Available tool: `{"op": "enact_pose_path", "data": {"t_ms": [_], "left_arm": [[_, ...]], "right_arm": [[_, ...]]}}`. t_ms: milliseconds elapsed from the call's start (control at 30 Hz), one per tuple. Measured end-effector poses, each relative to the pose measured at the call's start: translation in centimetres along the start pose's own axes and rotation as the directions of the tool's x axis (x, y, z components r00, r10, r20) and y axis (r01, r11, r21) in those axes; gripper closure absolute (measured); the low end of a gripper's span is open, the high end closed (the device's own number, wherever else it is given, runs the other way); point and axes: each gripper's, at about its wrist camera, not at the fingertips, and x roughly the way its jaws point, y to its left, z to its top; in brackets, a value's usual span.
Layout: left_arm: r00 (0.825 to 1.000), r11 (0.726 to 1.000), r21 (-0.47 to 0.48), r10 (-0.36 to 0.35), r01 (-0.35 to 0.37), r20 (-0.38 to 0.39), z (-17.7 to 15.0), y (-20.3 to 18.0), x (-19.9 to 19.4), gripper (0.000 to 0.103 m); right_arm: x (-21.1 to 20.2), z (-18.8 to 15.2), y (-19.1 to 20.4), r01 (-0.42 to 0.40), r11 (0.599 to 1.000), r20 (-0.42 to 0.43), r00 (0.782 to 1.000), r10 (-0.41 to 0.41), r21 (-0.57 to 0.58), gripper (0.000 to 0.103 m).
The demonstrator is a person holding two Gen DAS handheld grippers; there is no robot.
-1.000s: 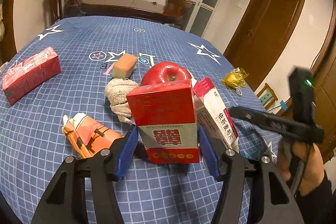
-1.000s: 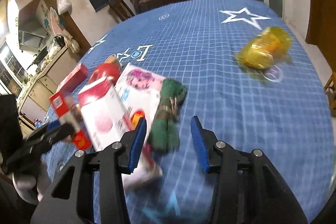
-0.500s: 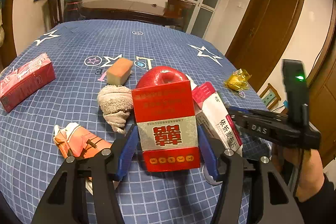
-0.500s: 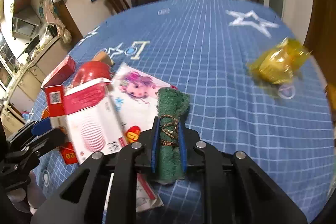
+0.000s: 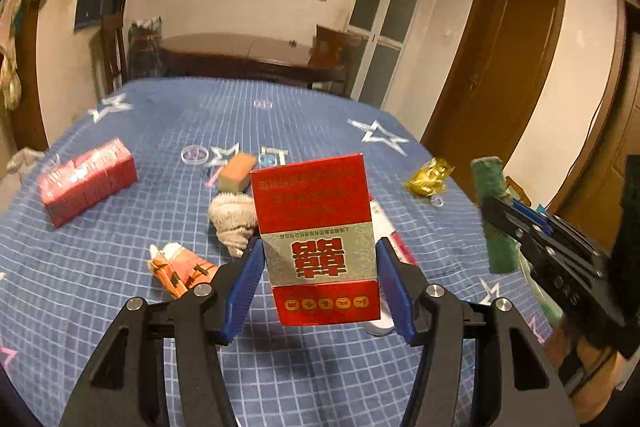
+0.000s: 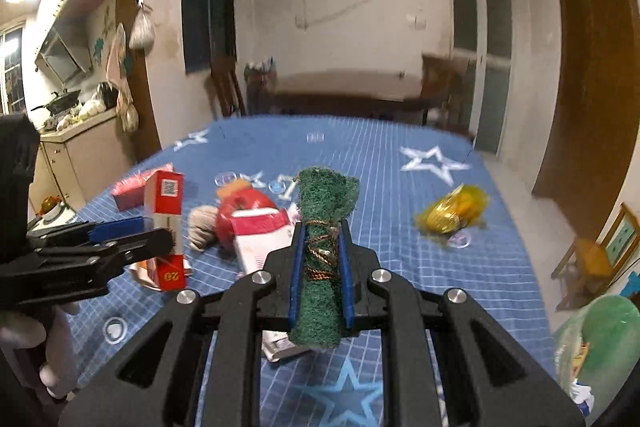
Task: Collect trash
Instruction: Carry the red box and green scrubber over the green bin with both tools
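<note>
Two pieces of trash are off the table at once. The left gripper [image 5: 320,279] has its blue pads pressed against both narrow sides of a red carton [image 5: 316,239], held upright and upside down, its silver band and large red character at the centre of the left wrist view. The right gripper [image 6: 322,275] is closed narrowly on a green scouring roll [image 6: 322,247], a rolled scrubby pad tied round with brown cord, standing upright between the pads with its frayed top above them.

The carton looks like thin card, probably empty and light; it should be stiff along its edges but could dent if squeezed on its broad faces, so a grip across the narrow sides, low down as now, seems sound. The roll looks soft, springy and rough, unlikely to slip, and best pinched at the corded middle where it is tightest.

Below, on the blue checked table [image 5: 120,307], more remains: a crumpled orange wrapper [image 5: 180,269] at 9 o'clock of the carton, a beige rag [image 5: 234,223] at 10 o'clock, a red packet [image 5: 86,181] farther out that way, and a yellow wrapper [image 6: 454,213] at 2 o'clock of the roll. A green bag [image 6: 596,343] shows at 4 o'clock in the right wrist view, possibly where the trash goes.
</note>
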Motion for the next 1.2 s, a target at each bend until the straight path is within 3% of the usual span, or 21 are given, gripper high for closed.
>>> {"op": "enact_pose_path", "data": {"t_ms": [333,733,1200], "left_arm": [[0.992,0.994,0.105,0.020,-0.033,0.124,-0.5,-5.2,-5.1,0.045],[0.991,0.990,0.137,0.003,-0.021,0.132,-1.0,-7.8,-6.1,0.045],[0.990,0.984,0.173,-0.073,0.052,0.117,0.1,-10.1,-3.4,0.045]], "right_arm": [[-4.7,-0.2,0.5,0.053,0.999,0.085,0.995,-0.052,-0.009,0.089],[-6.3,-0.3,-0.2,0.071,0.997,0.097,0.993,-0.071,-0.001,0.089],[-7.6,0.3,-4.0,0.131,0.991,0.076,0.988,-0.133,0.032,0.089]]}}
